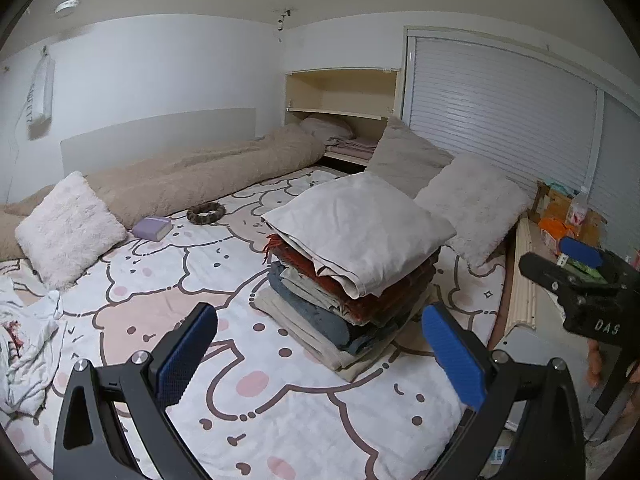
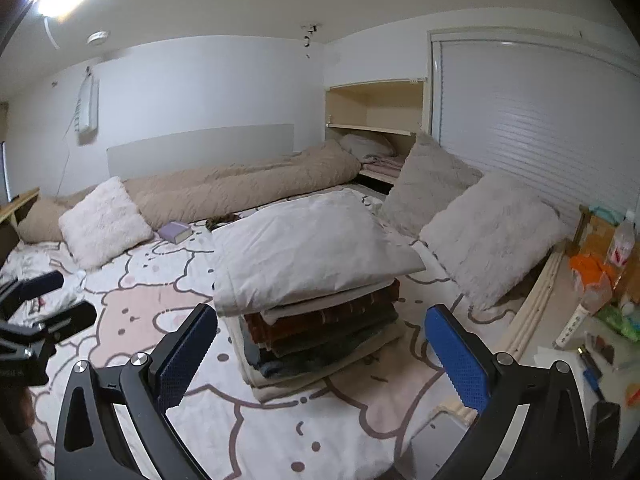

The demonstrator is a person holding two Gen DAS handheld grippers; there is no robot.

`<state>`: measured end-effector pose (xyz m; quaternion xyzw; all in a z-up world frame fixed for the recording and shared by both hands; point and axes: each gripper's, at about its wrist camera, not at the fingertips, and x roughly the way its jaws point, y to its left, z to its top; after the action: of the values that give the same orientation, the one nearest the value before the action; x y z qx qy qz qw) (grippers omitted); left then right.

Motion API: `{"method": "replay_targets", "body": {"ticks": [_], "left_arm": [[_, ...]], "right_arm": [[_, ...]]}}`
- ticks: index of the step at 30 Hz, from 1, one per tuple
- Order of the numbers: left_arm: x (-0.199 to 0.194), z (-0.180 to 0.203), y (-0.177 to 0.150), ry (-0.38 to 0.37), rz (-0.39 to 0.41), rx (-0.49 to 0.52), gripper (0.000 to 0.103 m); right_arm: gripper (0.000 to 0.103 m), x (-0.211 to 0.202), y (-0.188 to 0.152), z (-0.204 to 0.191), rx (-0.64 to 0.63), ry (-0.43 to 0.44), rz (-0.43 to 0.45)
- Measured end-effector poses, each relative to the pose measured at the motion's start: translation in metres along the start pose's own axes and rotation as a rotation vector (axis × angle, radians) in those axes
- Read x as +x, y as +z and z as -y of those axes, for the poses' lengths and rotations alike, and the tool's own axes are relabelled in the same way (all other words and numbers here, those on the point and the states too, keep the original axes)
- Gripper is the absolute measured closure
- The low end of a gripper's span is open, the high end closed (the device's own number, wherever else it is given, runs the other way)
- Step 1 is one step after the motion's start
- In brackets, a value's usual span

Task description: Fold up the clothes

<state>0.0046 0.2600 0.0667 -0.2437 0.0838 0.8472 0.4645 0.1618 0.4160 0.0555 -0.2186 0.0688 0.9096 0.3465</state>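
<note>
A stack of folded clothes (image 1: 352, 296) sits on the bed, red, blue and beige layers under a folded white piece (image 1: 360, 224). My left gripper (image 1: 320, 356) hovers open and empty in front of the stack, apart from it. In the right wrist view the same stack (image 2: 320, 328) lies just ahead of my right gripper (image 2: 320, 356), which is also open and empty. Each gripper shows in the other's view: the right gripper (image 1: 560, 260) at the right edge, the left gripper (image 2: 60, 300) at the left edge. A crumpled white garment (image 1: 24, 340) lies unfolded at the bed's left side.
Fluffy pillows (image 1: 68, 228) (image 1: 476, 204) and a rolled beige duvet (image 1: 200, 172) line the back of the cartoon-print bed sheet (image 1: 280, 400). A purple book (image 1: 152, 228) and a brown scrunchie (image 1: 206, 213) lie behind the stack. A cluttered side table (image 2: 592, 300) stands at the right.
</note>
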Motion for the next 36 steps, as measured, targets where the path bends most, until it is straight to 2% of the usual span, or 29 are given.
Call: {"method": "replay_targets", "body": {"ticks": [20,36], "left_arm": [[-0.021,0.003,-0.012,0.019,0.014,-0.019,0.000],[-0.032,-0.005,-0.019,0.061,0.021,-0.039,0.000]], "right_arm": [[0.000,-0.011,0.001,-0.010,-0.013,0.027,0.010],[0.000,-0.017,-0.011,-0.031,-0.089,0.060,-0.010]]}}
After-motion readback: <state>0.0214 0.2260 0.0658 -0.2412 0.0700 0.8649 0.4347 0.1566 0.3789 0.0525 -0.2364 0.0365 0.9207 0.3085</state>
